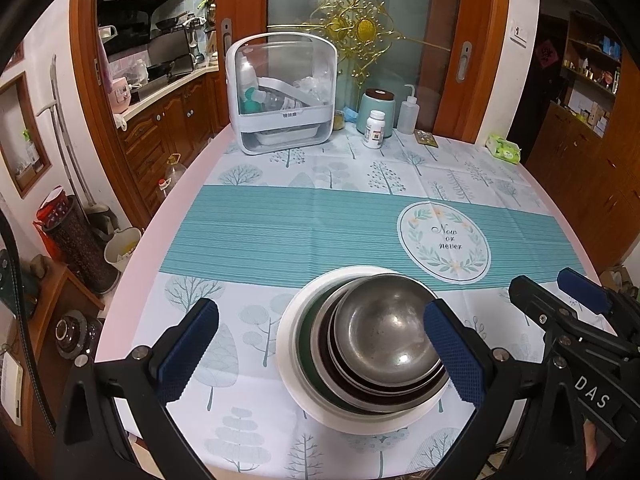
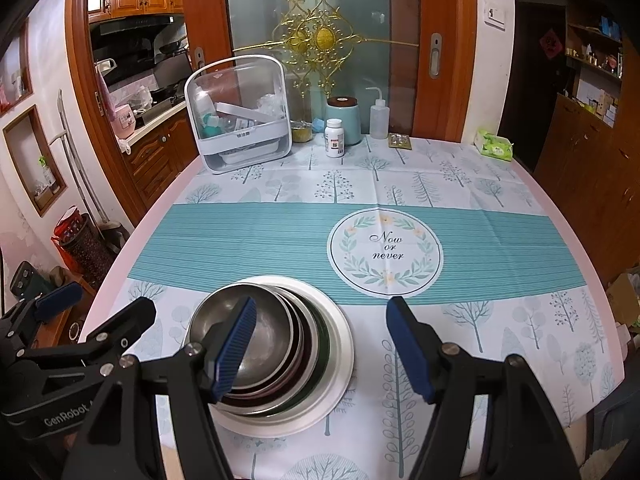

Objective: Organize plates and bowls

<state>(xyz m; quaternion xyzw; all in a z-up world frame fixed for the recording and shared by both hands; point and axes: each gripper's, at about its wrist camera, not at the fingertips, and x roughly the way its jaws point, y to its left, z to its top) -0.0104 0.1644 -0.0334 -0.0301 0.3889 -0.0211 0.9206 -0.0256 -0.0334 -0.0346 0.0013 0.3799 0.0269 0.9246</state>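
On the table (image 1: 256,236), near its front edge, a white plate (image 1: 290,344) carries nested steel bowls (image 1: 384,332). The plate looks heavy and breakable; the bowls light, stiff, slippery. I would take rims. My left tool (image 1: 320,354) and right tool (image 2: 320,350) both stand apart, empty.

On the tabletop (image 2: 500,240), a clear dish-rack box (image 2: 240,114) stands at eleven o'clock; pill bottle (image 2: 334,138), teal canister (image 2: 343,120), squeeze bottle (image 2: 379,116) at twelve; tissue pack (image 2: 494,145) at one.
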